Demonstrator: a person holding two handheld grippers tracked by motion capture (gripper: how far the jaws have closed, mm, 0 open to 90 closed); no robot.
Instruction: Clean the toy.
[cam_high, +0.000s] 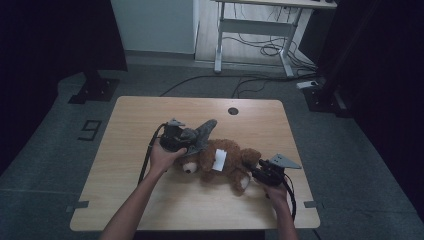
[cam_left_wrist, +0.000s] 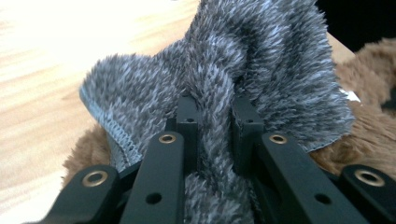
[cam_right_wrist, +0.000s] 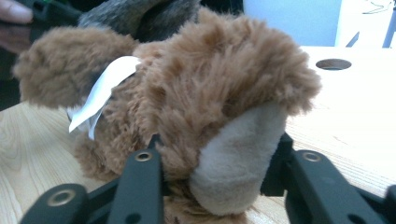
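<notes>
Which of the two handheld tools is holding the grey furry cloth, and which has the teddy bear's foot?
The left tool pinches the grey cloth tightly. The right tool straddles the brown teddy bear's tan-soled foot instead.

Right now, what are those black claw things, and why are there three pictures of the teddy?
Those black claws are tools. A person holds one hand-held gripper in each hand and squeezes it to pinch things. Each has a small camera on it, and a third camera looks down from above. That makes three pictures of one moment.

From above you see a wooden table with a brown teddy lying on it. A white tag sticks out of the teddy.

The left hand-held gripper is pinching a fluffy grey cloth, which lies over the teddy by its head. Its own camera shows the fur squeezed between the two jaws.

The right hand-held gripper has the teddy's foot between its jaws. I can't tell if it is squeezing it.
</notes>
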